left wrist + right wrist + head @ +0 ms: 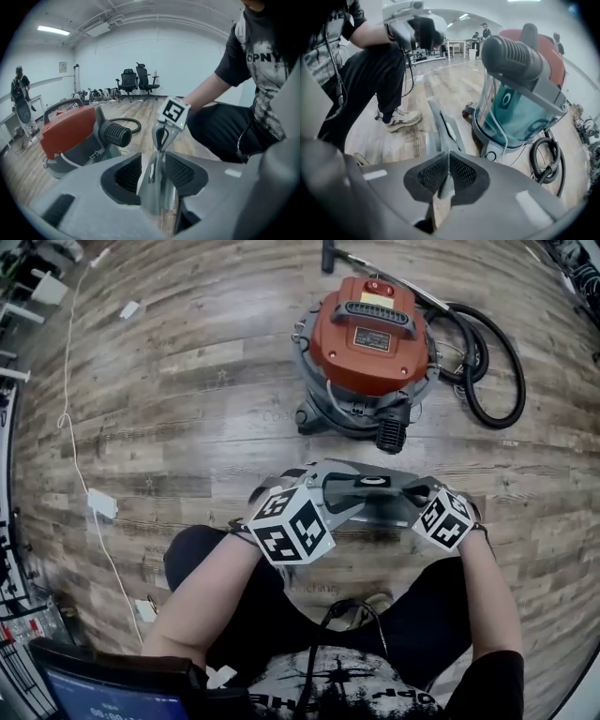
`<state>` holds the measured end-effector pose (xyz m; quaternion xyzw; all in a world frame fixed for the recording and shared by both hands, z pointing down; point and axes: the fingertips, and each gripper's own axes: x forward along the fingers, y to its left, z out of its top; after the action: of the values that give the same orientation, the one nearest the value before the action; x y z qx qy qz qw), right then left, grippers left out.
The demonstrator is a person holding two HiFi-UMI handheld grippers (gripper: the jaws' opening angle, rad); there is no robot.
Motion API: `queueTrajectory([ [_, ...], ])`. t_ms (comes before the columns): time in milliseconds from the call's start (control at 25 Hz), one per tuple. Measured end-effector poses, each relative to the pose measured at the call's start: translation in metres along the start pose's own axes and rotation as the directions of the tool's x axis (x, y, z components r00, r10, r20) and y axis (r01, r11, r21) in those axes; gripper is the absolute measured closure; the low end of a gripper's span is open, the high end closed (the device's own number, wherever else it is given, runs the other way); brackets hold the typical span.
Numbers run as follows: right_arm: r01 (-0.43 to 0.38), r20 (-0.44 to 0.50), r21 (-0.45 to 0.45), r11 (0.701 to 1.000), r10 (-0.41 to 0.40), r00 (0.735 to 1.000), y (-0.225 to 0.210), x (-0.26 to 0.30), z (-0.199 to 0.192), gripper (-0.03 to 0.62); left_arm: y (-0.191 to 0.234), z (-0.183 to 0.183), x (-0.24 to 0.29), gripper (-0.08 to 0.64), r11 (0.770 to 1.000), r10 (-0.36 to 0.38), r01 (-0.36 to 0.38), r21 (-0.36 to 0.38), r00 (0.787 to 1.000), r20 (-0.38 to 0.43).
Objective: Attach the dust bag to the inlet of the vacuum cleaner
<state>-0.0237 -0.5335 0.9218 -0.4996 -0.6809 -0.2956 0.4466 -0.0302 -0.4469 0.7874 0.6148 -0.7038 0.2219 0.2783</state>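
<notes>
1. Head view: the bag (pixel 373 486) hangs flat above the floor (pixel 187 409), held just before the vacuum (pixel 367 338), apart from its inlet (pixel 392 434).
2. The right gripper (pixel 419 491) pinches the bag's edge tight; left gripper (pixel 342 501) stands wide, the other edge loose between its jaws.
3. Risk: with one grip only, the bag may swing or slip, missing the inlet.
</notes>
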Motion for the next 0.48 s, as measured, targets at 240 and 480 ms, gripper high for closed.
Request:
queueTrajectory([
  [240, -0.057, 0.113, 0.012, 0.998, 0.055, 0.992, 0.006, -0.052, 0.039, 0.578, -0.018, -0.045, 0.016, 0.362, 0.995, 0.024, -0.002, 0.095, 0.973, -0.230],
  [480, -0.069, 0.184, -0.029, 0.997, 0.073, 0.980, 0.021, -0.090, 0.064, 0.578, -0.006, -0.058, 0.022, 0.361, 0.991, 0.082, -0.049, 0.122, 0.956, -0.280],
])
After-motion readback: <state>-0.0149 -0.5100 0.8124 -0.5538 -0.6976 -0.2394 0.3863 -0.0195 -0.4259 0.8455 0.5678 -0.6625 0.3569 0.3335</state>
